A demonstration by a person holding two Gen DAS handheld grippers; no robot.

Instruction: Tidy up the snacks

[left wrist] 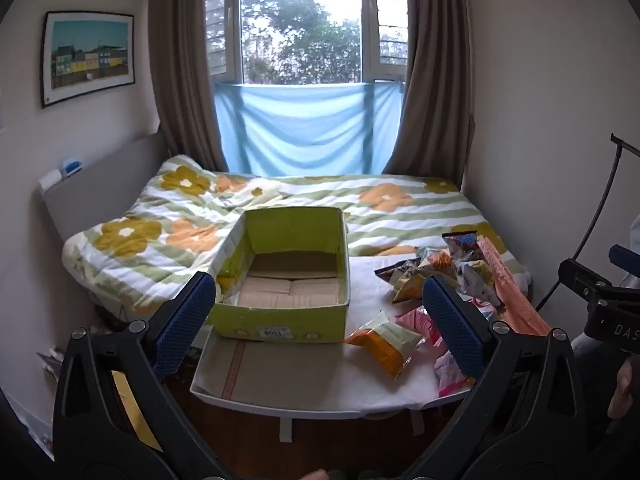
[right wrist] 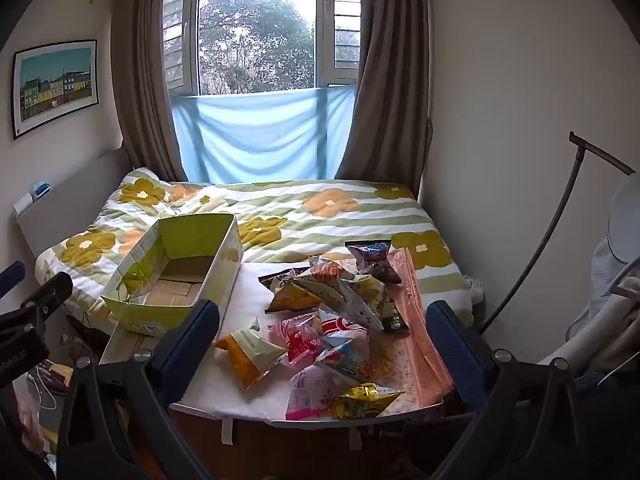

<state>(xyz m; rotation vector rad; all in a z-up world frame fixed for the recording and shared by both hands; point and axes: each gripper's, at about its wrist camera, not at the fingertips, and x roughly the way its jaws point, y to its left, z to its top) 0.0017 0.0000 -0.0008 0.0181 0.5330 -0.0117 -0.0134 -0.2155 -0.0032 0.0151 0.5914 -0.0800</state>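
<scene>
Low in both frames, each hand-held gripper – left (left wrist: 318,308), right (right wrist: 324,332) – gapes empty; loose snack packets (right wrist: 332,304) crowd the table (right wrist: 240,308) edge, so a nudge could spill them short of the green box (left wrist: 280,276)

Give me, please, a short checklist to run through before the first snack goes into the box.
1. Left tongs open, holding nothing: ok.
2. Right tongs open, holding nothing: ok.
3. Box upright, top open, nothing inside: ok.
4. Snacks within view on the table, right of the box: ok.
5. Orange packet lies apart from the pile, nearest the box, probably the easiest first pick: ok.
6. Box sits firmly on the table: cannot tell.
</scene>
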